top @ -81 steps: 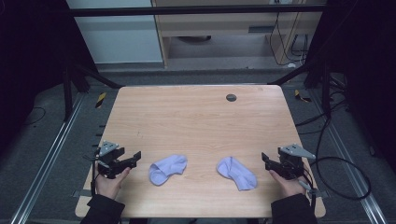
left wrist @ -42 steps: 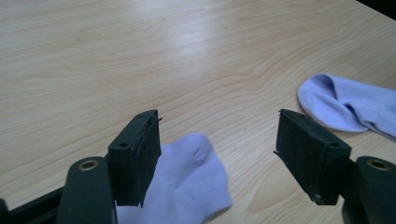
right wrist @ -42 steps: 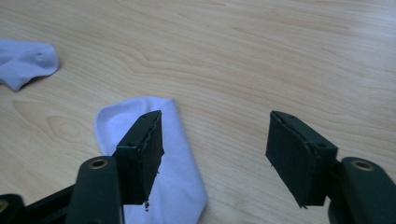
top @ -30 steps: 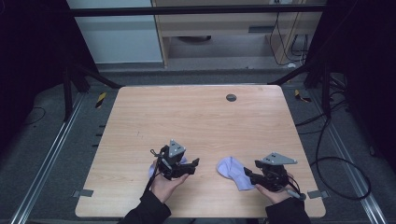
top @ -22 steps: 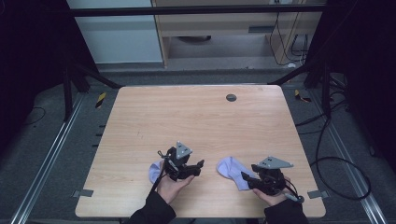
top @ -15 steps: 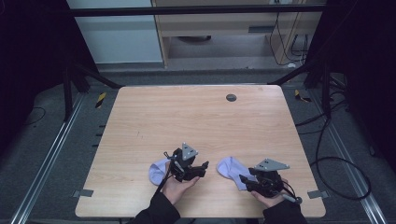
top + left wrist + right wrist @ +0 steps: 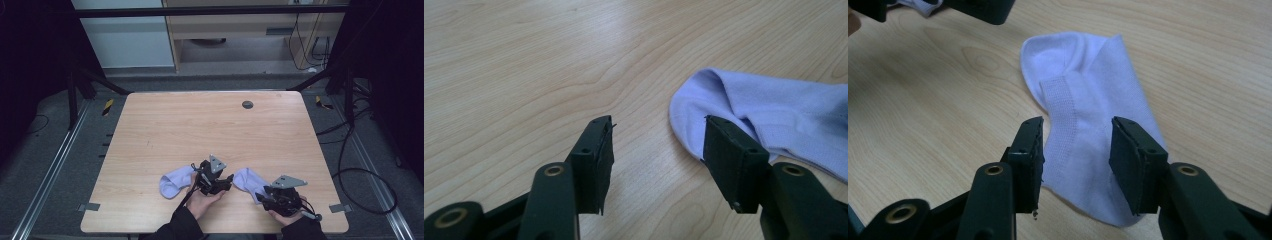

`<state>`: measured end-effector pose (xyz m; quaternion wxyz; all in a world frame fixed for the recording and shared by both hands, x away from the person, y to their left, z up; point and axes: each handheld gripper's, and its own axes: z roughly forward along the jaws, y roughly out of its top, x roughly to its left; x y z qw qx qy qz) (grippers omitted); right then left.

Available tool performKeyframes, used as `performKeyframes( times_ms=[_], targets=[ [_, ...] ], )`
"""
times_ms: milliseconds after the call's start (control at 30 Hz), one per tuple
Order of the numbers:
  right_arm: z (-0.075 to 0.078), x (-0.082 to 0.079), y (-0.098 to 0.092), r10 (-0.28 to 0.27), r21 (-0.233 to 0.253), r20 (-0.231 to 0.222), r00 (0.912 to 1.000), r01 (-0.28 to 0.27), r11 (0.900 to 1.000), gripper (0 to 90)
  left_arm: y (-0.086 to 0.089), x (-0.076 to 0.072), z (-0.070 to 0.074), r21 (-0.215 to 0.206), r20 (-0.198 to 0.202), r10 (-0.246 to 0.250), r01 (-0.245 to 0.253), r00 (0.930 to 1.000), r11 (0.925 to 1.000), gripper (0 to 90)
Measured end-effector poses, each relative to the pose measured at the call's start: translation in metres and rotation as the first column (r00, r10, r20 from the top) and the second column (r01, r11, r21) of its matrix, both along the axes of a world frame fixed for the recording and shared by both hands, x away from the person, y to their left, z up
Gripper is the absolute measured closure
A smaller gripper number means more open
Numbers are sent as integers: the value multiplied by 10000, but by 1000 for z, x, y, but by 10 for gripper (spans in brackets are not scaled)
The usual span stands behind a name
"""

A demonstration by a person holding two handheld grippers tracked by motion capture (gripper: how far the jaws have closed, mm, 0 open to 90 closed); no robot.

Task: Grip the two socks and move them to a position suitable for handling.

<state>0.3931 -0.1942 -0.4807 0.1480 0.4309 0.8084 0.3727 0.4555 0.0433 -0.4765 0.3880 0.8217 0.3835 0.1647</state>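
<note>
On the table (image 7: 165, 125), two socks (image 7: 175, 181) (image 7: 248, 179) lie between two grippers (image 7: 226, 180) (image 7: 261, 196), fingers spread.

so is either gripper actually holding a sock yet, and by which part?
Nothing held. The left gripper is open beside the right sock's rounded end. The right gripper is open, straddling that sock's other end without closing on it.

Probably a lab, wooden table (image 7: 210, 130) in dark metal frame (image 7: 200, 11), floor cables (image 7: 350, 175)
</note>
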Motion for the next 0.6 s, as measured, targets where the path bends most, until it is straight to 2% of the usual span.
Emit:
performKeyframes(
  times_ms=[500,600],
  targets=[
    [-8,-1,4,419,-249,-375,9984,-428,9988,640,-17,4,-14,261,-238,-141,147,9996,9996,553],
    [-10,0,5,463,-323,-507,9976,-480,9983,661,-18,7,-17,255,-433,-173,184,9989,9995,586]
  ],
)
